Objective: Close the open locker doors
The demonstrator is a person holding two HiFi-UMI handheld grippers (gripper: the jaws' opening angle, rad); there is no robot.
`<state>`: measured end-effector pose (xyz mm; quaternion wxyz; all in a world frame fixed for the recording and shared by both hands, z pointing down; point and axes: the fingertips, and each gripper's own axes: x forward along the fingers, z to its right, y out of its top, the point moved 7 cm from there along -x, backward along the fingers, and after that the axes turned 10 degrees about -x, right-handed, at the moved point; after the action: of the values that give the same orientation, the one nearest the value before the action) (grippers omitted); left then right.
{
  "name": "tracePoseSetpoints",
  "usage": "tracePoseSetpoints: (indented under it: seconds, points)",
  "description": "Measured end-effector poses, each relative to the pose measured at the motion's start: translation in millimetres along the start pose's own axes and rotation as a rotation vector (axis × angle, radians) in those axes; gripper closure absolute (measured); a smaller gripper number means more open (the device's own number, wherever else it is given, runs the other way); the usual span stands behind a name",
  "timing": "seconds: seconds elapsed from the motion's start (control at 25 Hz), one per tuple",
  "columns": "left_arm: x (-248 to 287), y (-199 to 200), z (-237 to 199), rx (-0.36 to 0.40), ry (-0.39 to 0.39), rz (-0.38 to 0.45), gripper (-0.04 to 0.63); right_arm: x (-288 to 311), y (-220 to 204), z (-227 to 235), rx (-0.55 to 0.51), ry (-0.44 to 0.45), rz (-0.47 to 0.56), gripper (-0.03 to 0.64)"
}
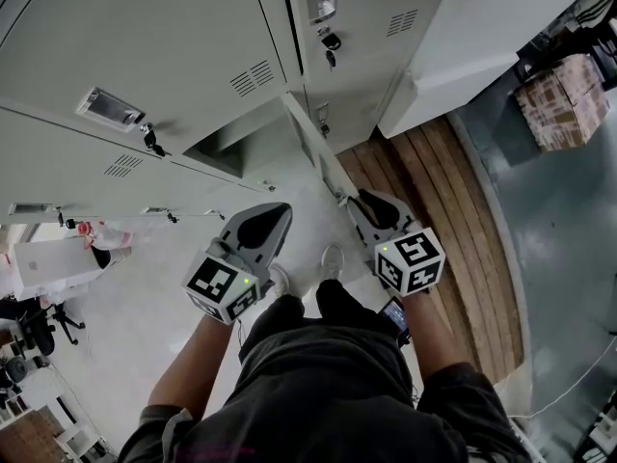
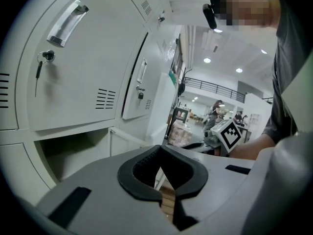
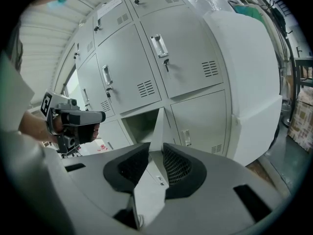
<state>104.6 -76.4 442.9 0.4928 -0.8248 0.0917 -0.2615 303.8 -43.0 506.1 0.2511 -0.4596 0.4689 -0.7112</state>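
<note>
A lower locker compartment (image 1: pixel 227 148) of the grey locker bank stands open, and its door (image 1: pixel 310 143) swings out toward me, seen edge-on. My right gripper (image 1: pixel 353 201) is at the door's free edge. In the right gripper view the door (image 3: pixel 156 126) runs straight between the jaws of that gripper (image 3: pixel 155 153), which are shut on it. My left gripper (image 1: pixel 280 212) hovers left of the door, in front of the open compartment (image 2: pixel 73 151). It (image 2: pixel 160 151) is shut with nothing in it. The doors above are closed, with keys (image 1: pixel 149 141) in their locks.
A tall white cabinet (image 1: pixel 482 37) stands right of the lockers. Cardboard boxes (image 1: pixel 564 99) sit on the grey floor beyond a strip of wooden flooring (image 1: pixel 453 230). An office chair (image 1: pixel 48 326) is at the far left. The person's shoes (image 1: pixel 333 258) are just below the door.
</note>
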Motion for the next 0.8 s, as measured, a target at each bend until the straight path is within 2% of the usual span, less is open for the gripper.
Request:
tracePoseSetpoints:
  seconds: [0.44, 0.8]
  points:
    - [-25.2, -10.7, -3.4, -0.023, 0.053, 0.021, 0.588, 5.9, -0.3, -16.6, -0.001, 0.038, 0.003, 0.528]
    - [-54.0, -15.9, -28.7, -0.038, 0.05, 0.032, 0.588, 21.4, 1.8, -48.3, 0.005, 0.036, -0.007, 0.528]
